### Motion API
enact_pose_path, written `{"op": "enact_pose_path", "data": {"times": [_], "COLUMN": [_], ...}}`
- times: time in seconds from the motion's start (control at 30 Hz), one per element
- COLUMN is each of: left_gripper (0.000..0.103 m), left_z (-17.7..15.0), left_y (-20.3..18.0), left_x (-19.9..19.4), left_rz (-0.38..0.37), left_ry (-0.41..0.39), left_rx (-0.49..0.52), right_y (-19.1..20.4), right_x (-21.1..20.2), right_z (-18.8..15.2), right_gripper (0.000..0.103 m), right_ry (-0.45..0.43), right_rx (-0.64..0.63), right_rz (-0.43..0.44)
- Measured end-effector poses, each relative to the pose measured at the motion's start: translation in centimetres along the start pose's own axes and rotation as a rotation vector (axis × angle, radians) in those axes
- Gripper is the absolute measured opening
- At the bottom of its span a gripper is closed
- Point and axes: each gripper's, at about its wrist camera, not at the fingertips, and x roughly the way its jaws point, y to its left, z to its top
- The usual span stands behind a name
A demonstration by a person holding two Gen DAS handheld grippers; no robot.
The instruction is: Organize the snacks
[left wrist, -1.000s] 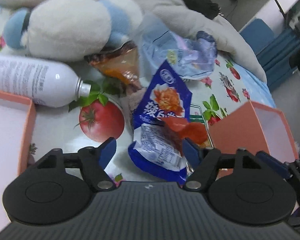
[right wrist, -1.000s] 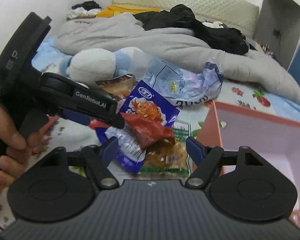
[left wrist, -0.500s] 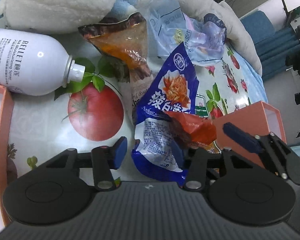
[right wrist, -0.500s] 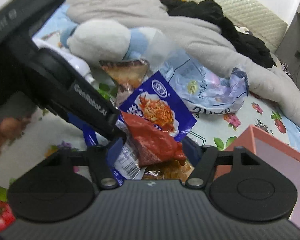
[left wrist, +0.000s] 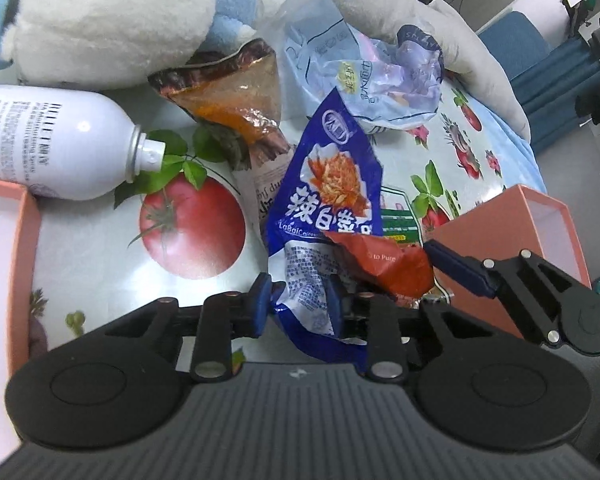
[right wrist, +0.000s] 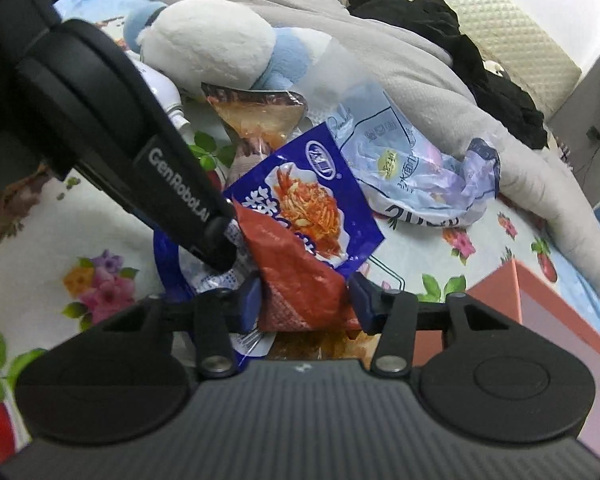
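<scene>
A blue snack packet [left wrist: 332, 184] lies on the fruit-print cloth, and a crumpled red packet [left wrist: 384, 264] rests on its lower right. My left gripper [left wrist: 298, 304] is closing; its pads touch both sides of the blue packet's lower end. In the right wrist view my right gripper [right wrist: 306, 304] is closing on the red packet [right wrist: 296, 280], which fills the gap from pad to pad. There the left gripper's finger [right wrist: 220, 240] comes in from the upper left onto the blue packet [right wrist: 312, 196]. One of the right gripper's fingers [left wrist: 456, 268] shows beside the red packet.
An open pink box [left wrist: 540, 232] stands right of the packets, another box [left wrist: 4, 260] at the left edge. A white spray bottle [left wrist: 52, 140], a plush toy [left wrist: 112, 20], an orange-brown packet [left wrist: 236, 96] and a pale blue bag [left wrist: 372, 72] lie beyond. Grey bedding is behind.
Both pairs of jaws have narrowed onto the packets. The right gripper has come down, rolled and moved in beside the left one. The left gripper has edged closer to the blue packet.
</scene>
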Motion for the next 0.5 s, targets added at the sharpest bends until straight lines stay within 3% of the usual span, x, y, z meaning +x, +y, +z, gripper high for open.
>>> {"op": "enact_pose_path", "data": {"times": [0.23, 0.5], "left_gripper": [0.03, 0.027], "left_z": [-1.9, -6.4], "left_y": [-1.2, -2.5], "left_x": [-3.9, -9.3], "left_rz": [0.019, 0.049], "left_ry": [-0.045, -0.104], "left_rx": [0.0, -0.003], "right_y": [0.0, 0.9], "right_x": [-3.8, -9.6], "right_z": [-1.0, -3.4], "right_gripper": [0.05, 0.05], "right_ry": [-0.013, -0.046], "right_rx": [0.08, 0.138], "right_rz": [0.021, 0.043]}}
